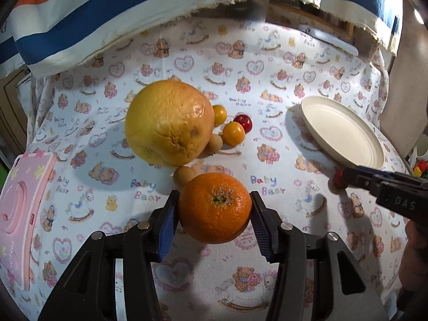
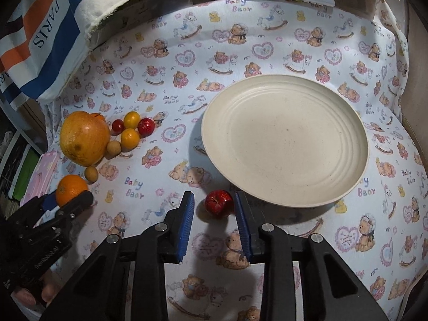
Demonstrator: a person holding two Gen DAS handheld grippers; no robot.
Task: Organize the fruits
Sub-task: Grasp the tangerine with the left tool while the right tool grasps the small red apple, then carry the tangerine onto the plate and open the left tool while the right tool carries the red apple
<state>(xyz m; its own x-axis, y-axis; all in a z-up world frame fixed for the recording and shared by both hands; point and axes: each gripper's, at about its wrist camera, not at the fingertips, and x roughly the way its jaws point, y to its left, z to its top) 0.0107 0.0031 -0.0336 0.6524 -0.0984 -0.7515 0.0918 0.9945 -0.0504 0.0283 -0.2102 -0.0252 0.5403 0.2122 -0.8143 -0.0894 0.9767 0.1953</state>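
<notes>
Your left gripper (image 1: 214, 208) is clamped on the orange (image 1: 215, 207) at the lower centre of the left wrist view, both blue pads pressed against its sides, stem end facing the lens. Just above it sit a small tan fruit (image 1: 184, 176) and the large grapefruit (image 1: 169, 123), with two yellow cherry tomatoes (image 1: 233, 133) and a red one (image 1: 244, 123) clustered to the right of the grapefruit.

Your right gripper (image 2: 214, 206) straddles a small red fruit (image 2: 218, 203) at the lower centre of its own view. The right pad looks to be touching it, while a sliver of tablecloth (image 2: 171, 61) shows between the fruit and the left pad (so the grip does not read as complete). The cream plate (image 2: 358, 144) lies just above and to the right, its near rim almost touching that fruit, and it carries nothing yet.

The step in hand appears to be the first pick-up on both sides, with every fruit left to be sorted. Next you would likely need to finish closing on the red fruit, lift both pieces clear of the cloth and carry them to the plate. The orange has the longer trip, from the far left of the right wrist view across to the plate, and should clear the tan fruit beside it as it rises.
</notes>
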